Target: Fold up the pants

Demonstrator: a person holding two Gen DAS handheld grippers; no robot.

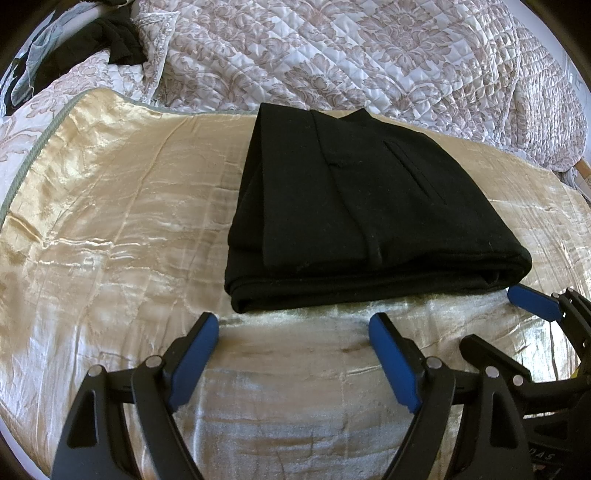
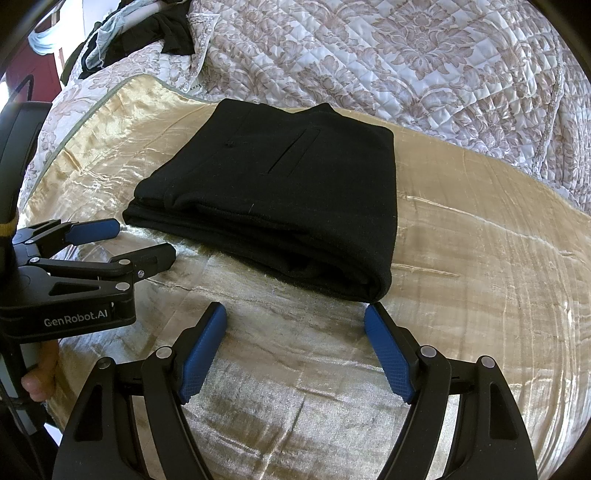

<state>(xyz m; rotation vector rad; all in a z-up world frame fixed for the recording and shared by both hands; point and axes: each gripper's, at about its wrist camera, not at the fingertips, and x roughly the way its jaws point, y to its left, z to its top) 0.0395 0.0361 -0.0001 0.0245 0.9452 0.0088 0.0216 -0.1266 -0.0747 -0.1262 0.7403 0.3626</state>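
Note:
The black pants [image 1: 351,214] lie folded into a compact, layered rectangle on a gold satin cloth [image 1: 110,229]; a back pocket slit faces up. My left gripper [image 1: 293,321] is open and empty, just short of the stack's near edge. My right gripper [image 1: 506,321] shows at the right of the left wrist view, by the stack's near right corner. In the right wrist view the same pants [image 2: 288,199] sit ahead, my right gripper [image 2: 295,312] stands open with nothing between its blue pads, and its right fingertip is close to the stack's near corner. The left gripper [image 2: 146,240] is open at the left.
A quilted floral bedspread [image 1: 369,55] covers the bed behind the gold cloth [image 2: 480,258]. A heap of dark and pale blue clothes [image 2: 147,33] lies at the far left. A person's hand [image 2: 37,384] holds the left gripper's handle.

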